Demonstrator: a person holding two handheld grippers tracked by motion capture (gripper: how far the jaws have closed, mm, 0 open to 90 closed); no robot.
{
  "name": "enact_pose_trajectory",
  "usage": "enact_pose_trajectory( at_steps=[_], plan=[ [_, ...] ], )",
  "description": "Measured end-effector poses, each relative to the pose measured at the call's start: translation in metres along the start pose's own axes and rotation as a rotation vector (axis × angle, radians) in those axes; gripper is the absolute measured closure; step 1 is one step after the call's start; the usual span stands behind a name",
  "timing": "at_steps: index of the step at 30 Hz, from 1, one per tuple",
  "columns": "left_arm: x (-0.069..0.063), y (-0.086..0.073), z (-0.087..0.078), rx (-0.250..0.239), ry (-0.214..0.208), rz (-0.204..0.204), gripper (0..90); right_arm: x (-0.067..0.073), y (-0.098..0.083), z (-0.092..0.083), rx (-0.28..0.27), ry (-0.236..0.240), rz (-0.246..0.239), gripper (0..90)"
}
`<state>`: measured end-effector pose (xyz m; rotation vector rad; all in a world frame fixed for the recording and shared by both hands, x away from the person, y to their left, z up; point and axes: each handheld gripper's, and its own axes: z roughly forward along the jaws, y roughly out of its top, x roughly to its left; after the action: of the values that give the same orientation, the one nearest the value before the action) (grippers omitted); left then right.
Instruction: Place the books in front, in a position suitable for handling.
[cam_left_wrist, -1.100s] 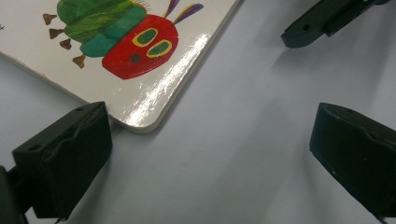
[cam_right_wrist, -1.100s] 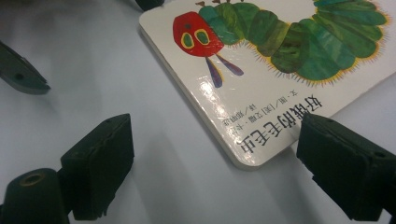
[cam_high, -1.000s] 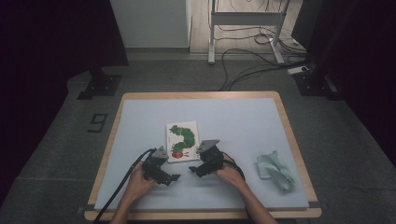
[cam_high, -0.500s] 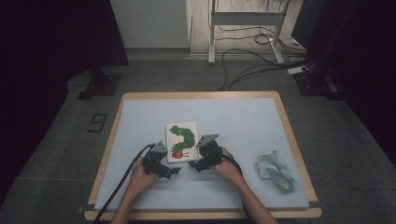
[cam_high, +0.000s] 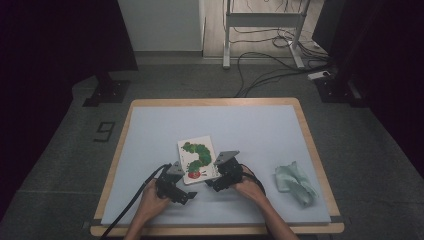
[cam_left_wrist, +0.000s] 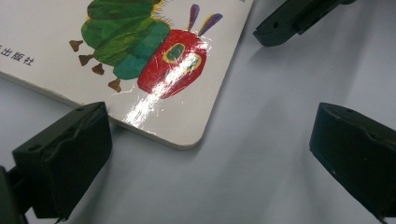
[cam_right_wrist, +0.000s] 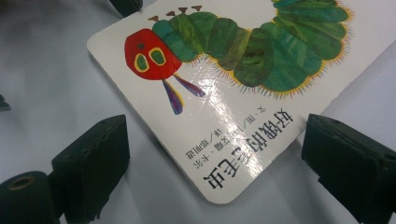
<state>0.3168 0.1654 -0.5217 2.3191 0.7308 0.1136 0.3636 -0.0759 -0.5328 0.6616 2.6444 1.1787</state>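
Looking down from the high view, we saw our left gripper just short of the near left corner of the picture book, which lay flat on the pale blue table mat with its caterpillar cover facing up. In the left gripper view our two black jaws stood wide apart with nothing between them but bare mat; the book's rounded corner lay just ahead of the left-hand jaw, beside it rather than inside the gap, and we could not tell whether that jaw touched the edge. Farther off in that view the tip of the other gripper showed past the book's edge.

Moving rightward, the book sat between our two tools, its near edge closest to both. Our right gripper was at the book's near right corner. In the right gripper view its jaws were spread wide and had just been opening, with the book's rounded corner and the printed title lying between them; neither pad pressed on the cover, and the book rested on the mat.

Well to the right of that gripper, apart from the book, a crumpled pale green cloth lay on the mat near the table's right edge
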Motion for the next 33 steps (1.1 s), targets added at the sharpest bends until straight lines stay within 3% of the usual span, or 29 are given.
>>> enact_pose_trajectory(
  at_steps=[6, 11, 14, 15, 21, 24, 28, 33],
  plan=[
    [-0.017, -0.007, -0.003, -0.006, -0.036, 0.004, 0.0, 0.016, -0.012, -0.013, 0.001, 0.009, -0.012, 7.5],
    [-0.029, -0.012, -0.003, -0.016, -0.011, 0.037, 0.0, 0.025, -0.019, -0.02, 0.008, -0.001, -0.026, 9.5],
    [-0.017, -0.01, -0.007, -0.02, -0.083, 0.022, 0.4, 0.029, -0.022, -0.023, 0.001, -0.008, -0.037, 10.9],
    [-0.012, -0.009, -0.009, -0.027, -0.085, 0.013, 2.1, 0.031, -0.022, -0.023, 0.001, -0.015, -0.027, 11.2],
    [0.022, 0.002, -0.02, -0.055, -0.011, -0.018, 3.4, 0.03, -0.022, -0.023, 0.004, -0.021, -0.012, 10.1],
    [0.038, 0.011, -0.02, -0.074, -0.004, -0.032, 3.9, 0.03, -0.023, -0.024, -0.003, -0.027, -0.006, 12.5],
    [0.05, 0.024, -0.018, -0.082, 0.02, -0.017, 3.8, 0.032, -0.023, -0.025, -0.006, -0.037, -0.004, 12.7],
    [0.062, 0.041, -0.01, -0.056, 0.047, 0.006, 3.5, 0.032, -0.023, -0.025, -0.005, -0.039, -0.002, 12.3]
  ],
)
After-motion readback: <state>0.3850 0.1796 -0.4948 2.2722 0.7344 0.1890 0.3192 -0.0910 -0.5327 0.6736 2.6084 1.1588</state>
